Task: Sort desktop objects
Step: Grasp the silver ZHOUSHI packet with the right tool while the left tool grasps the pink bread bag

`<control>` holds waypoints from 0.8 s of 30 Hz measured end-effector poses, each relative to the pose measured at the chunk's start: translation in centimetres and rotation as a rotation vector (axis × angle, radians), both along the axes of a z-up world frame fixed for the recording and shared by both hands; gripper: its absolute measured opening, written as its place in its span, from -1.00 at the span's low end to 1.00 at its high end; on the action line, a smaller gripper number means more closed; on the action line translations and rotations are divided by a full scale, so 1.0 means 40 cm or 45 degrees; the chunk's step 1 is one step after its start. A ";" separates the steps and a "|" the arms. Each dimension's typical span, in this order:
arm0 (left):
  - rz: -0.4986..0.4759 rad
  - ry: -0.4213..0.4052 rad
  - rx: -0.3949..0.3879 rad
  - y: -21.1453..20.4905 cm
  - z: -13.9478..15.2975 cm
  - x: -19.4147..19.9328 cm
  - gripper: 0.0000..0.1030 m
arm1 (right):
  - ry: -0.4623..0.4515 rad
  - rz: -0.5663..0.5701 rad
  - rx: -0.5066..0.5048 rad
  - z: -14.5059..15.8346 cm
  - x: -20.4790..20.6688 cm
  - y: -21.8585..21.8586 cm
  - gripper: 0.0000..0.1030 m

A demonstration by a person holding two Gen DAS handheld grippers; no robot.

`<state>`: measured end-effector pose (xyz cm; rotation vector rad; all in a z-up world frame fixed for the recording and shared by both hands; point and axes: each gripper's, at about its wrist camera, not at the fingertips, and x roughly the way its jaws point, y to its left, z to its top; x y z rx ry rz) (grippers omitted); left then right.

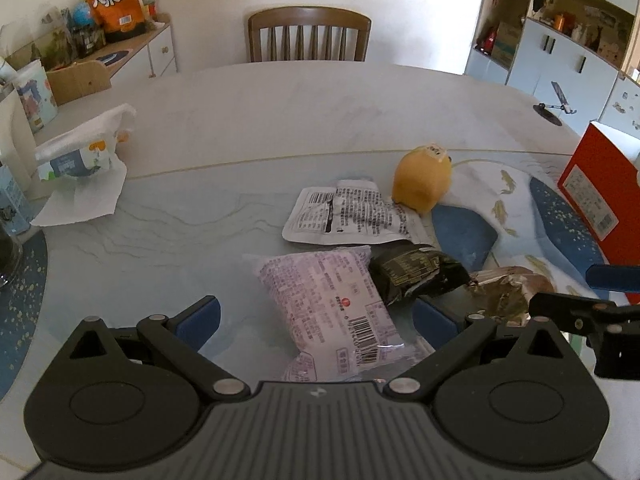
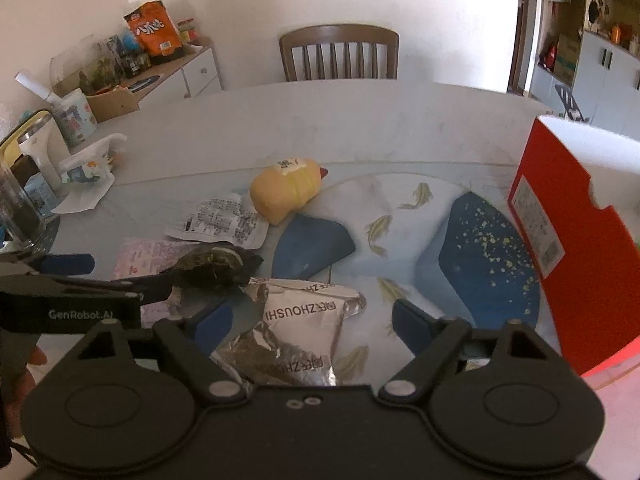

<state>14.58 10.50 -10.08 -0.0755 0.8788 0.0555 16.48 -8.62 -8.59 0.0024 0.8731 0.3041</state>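
Snack packets lie bunched on the table (image 1: pixel 280 120): the pale purple packet (image 1: pixel 332 304) sits between the spread, empty fingers of the left gripper (image 1: pixel 316 316), and the silver foil pouch (image 2: pixel 296 332) lies between the equally wide-open fingers of the right gripper (image 2: pixel 312 328), with the red box (image 2: pixel 576 248) standing at the right. Both packets look light, soft and crinkly, probably slippery, so pinching across the plump middle seems safer than the flat sealed edge. Each near end is hidden under the gripper body, and the dark packet (image 1: pixel 416 276) overlaps the purple one's corner.

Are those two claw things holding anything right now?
No. The left gripper is open around a purple packet, the right gripper open around a silver packet; neither is clamped.
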 end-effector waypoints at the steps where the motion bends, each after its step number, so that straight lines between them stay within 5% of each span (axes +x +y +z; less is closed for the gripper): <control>1: -0.001 0.001 0.000 -0.001 -0.003 0.001 1.00 | 0.010 -0.006 0.009 -0.003 0.006 -0.001 0.65; 14: -0.006 0.013 -0.007 -0.005 -0.030 0.003 0.98 | 0.103 -0.030 0.004 -0.050 0.043 0.012 0.47; 24: -0.026 0.013 -0.030 -0.007 -0.034 0.001 0.55 | 0.139 -0.018 0.003 -0.059 0.046 0.026 0.29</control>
